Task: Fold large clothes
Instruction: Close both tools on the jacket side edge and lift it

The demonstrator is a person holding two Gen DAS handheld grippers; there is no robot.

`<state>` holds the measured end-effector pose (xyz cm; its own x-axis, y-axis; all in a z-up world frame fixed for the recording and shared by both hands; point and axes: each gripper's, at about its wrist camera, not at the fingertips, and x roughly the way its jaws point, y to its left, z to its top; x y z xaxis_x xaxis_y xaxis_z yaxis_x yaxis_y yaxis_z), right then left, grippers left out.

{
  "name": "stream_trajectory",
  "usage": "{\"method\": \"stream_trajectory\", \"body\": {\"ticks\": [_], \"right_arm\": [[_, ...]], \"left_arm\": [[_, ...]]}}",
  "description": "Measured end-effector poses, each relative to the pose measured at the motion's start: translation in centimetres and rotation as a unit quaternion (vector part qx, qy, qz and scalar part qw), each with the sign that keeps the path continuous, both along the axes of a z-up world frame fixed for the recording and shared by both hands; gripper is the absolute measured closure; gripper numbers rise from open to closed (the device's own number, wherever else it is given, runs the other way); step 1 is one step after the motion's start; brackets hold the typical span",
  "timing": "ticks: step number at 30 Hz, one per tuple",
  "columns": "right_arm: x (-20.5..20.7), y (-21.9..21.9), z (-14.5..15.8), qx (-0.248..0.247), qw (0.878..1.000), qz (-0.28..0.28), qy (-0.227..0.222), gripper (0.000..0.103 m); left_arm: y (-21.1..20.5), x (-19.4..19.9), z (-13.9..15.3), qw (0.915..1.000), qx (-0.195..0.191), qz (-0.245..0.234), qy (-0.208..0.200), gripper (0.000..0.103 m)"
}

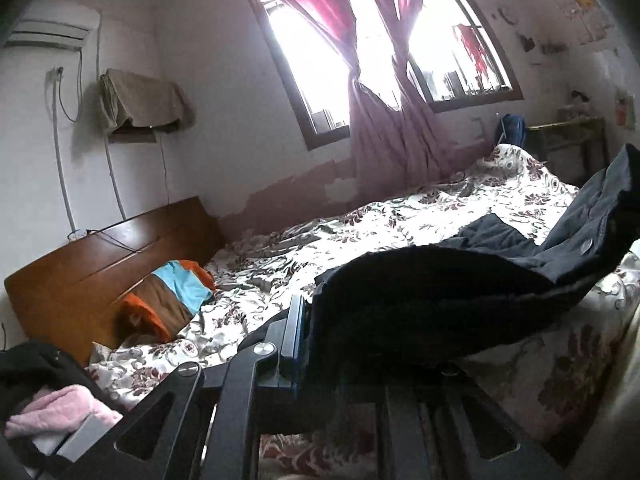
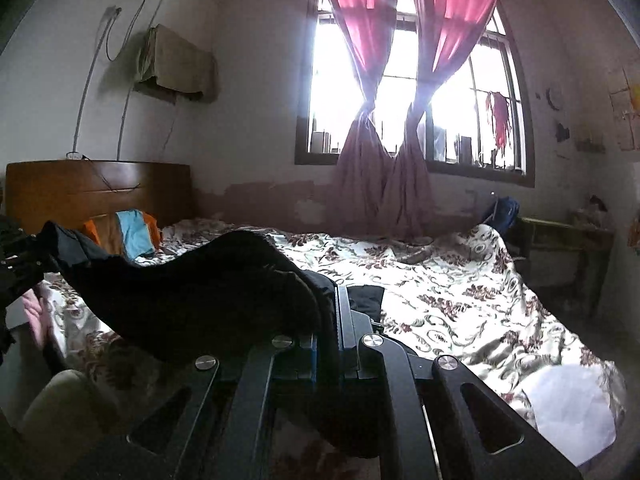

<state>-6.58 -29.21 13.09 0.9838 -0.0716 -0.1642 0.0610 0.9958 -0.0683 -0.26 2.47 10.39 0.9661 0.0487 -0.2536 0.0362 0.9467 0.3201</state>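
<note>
A large dark garment [image 1: 440, 296] hangs stretched in the air above a bed with a floral quilt [image 1: 360, 224]. My left gripper [image 1: 308, 320] is shut on one end of it; the cloth hides the right finger. The garment runs off to the right edge of the left wrist view. In the right wrist view my right gripper [image 2: 332, 308] is shut on the other end of the dark garment [image 2: 208, 288], which stretches left toward the other gripper [image 2: 16, 264]. Part of the garment trails on the quilt [image 2: 460, 288].
A wooden headboard [image 1: 92, 264] and an orange, blue and brown pillow [image 1: 168, 296] lie at the bed's left end. Pink cloth [image 1: 60, 412] sits at the near left. Pink curtains [image 2: 384, 120] hang over the window. A small table [image 2: 568, 236] stands at the far right.
</note>
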Motion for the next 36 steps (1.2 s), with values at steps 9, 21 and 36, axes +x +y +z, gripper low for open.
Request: {"method": "stream_trajectory", "body": {"ticks": [9, 21, 36], "right_arm": [[7.7, 0.3, 1.6, -0.016, 1.000, -0.002, -0.011, 0.097], [22.1, -0.2, 2.0, -0.047, 0.999, 0.004, 0.018, 0.097], [40.2, -0.7, -4.7, -0.059, 0.990, -0.035, 0.123, 0.097]], "left_arm": [[-1.0, 5.4, 0.8, 0.9996, 0.020, 0.002, -0.021, 0.091], [-2.2, 17.8, 1.3, 0.9995, 0.025, -0.004, 0.021, 0.091], [-3.9, 36.6, -4.1, 0.9938, -0.008, 0.013, 0.110, 0.096]]}}
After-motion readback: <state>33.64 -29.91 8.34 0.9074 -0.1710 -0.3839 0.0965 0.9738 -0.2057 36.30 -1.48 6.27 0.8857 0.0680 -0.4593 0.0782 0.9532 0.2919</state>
